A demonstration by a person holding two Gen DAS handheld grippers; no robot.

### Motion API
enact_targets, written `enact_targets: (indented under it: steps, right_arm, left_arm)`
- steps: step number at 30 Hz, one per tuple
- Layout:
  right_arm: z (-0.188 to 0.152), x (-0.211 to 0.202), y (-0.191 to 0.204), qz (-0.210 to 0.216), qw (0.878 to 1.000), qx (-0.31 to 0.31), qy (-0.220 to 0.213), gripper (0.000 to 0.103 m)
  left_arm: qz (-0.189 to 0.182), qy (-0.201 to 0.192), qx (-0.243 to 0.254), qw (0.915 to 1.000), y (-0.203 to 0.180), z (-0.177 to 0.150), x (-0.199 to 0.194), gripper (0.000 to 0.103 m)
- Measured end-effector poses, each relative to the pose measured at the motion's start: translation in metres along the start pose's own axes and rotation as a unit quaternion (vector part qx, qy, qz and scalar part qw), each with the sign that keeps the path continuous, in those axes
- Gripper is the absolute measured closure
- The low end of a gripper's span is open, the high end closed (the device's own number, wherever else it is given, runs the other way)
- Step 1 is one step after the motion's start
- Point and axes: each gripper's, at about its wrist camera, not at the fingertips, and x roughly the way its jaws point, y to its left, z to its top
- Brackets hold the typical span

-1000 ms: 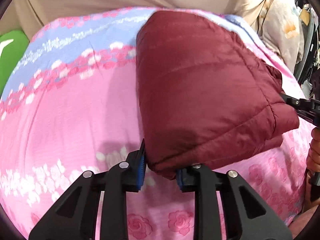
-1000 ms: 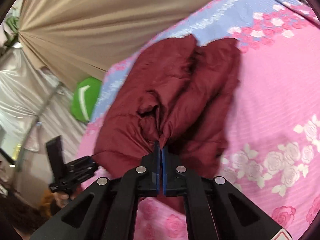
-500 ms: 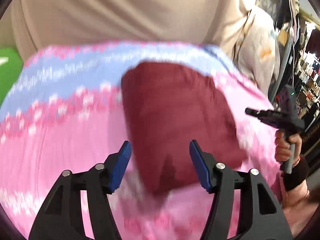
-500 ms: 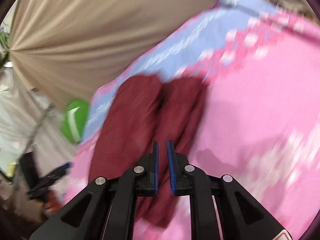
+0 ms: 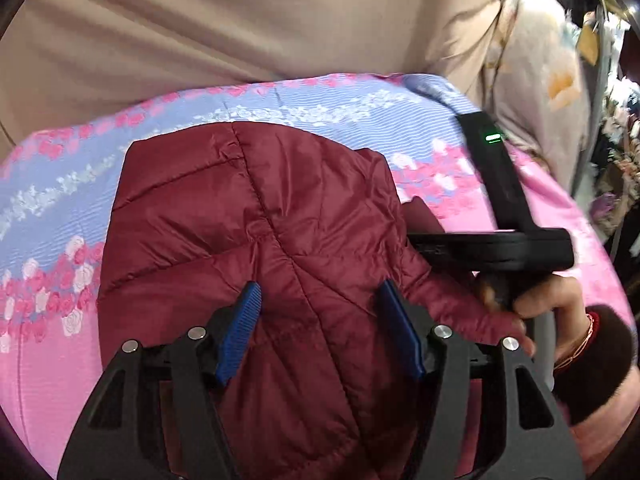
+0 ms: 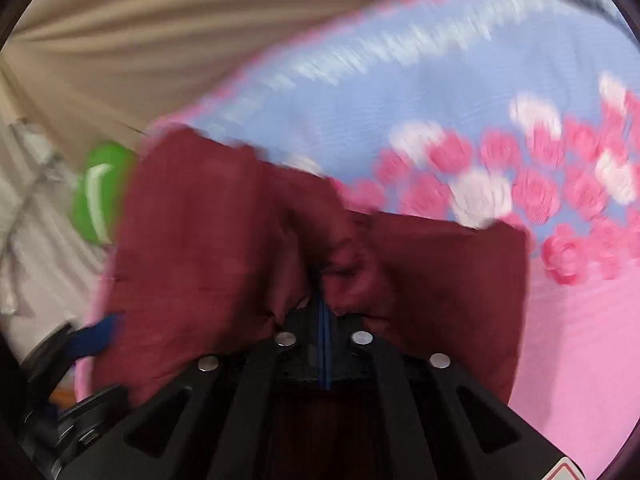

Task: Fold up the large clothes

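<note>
I look down on a bed covered by a pink sheet with a pale blue band and rows of pink and white roses along its far part. Behind the bed hangs a beige curtain, pleated toward the far left in my right view. To the far right, beside the bed, a cream garment with orange flowers hangs among blurred shop goods. At the far left edge of the bed sits something bright green; I cannot tell what it is.

The maroon quilted jacket lies bundled on the sheet, in the middle of the bed, reaching from the near edge up onto the blue band.

My left hand-held gripper hovers above the jacket's near part, its jaws opening wide, blue pads clear of the cloth with the jacket lying under the gap.

My right hand-held gripper has its pads pressed together on a pinch of the jacket's right edge; from the left view I see its black body and green light, and the hand that carries it.
</note>
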Motion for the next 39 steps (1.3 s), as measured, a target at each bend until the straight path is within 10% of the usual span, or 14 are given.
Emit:
enact_targets:
  steps: [5,10,15,17,18,24,28,30,33,39]
  right_arm:
    - [-0.003,-0.04,-0.01,-0.01,0.998,0.052,-0.013,0.098]
    - [-0.056,-0.123,0.012,0.008,0.997,0.046,-0.058,0.059]
    - [-0.086,-0.117,0.054,0.04,0.998,0.016,-0.041,0.045]
    - [-0.096,-0.102,0.07,0.016,0.999,-0.002,-0.029,0.065]
    - [-0.102,-0.098,0.079,0.005,1.0,-0.017,-0.022,0.092]
    - [-0.152,-0.164,0.072,0.014,0.994,0.029,-0.108,0.099]
    - [-0.17,-0.121,0.036,-0.017,0.996,0.077,-0.048,0.098]
    - [-0.171,-0.139,0.04,-0.015,0.995,0.086,-0.055,0.089]
    - [-0.171,-0.167,0.043,-0.036,0.99,0.087,-0.104,0.043]
    - [-0.137,-0.114,0.015,-0.015,0.991,0.125,-0.044,0.034]
  left_arm:
    - [0.027,-0.006,0.027,0.9993,-0.017,-0.008,0.012,0.037]
    - [-0.001,-0.01,0.018,0.9998,-0.016,-0.01,-0.021,0.029]
    - [0.018,-0.046,0.009,0.9987,-0.004,-0.027,-0.085,0.015]
    - [0.024,-0.036,-0.006,0.999,0.008,-0.036,-0.098,0.015]
    - [0.028,-0.032,-0.011,0.999,0.012,-0.041,-0.102,0.015]
    - [0.034,0.015,-0.049,0.9981,0.038,-0.077,-0.098,0.016]
    - [-0.037,0.078,-0.114,0.9897,0.053,-0.094,-0.061,0.014]
    - [-0.058,0.082,-0.134,0.9859,0.061,-0.093,-0.064,0.016]
    - [-0.058,0.055,-0.144,0.9863,0.074,-0.086,-0.078,0.005]
    - [-0.131,0.094,-0.166,0.9729,0.089,-0.073,-0.026,0.005]
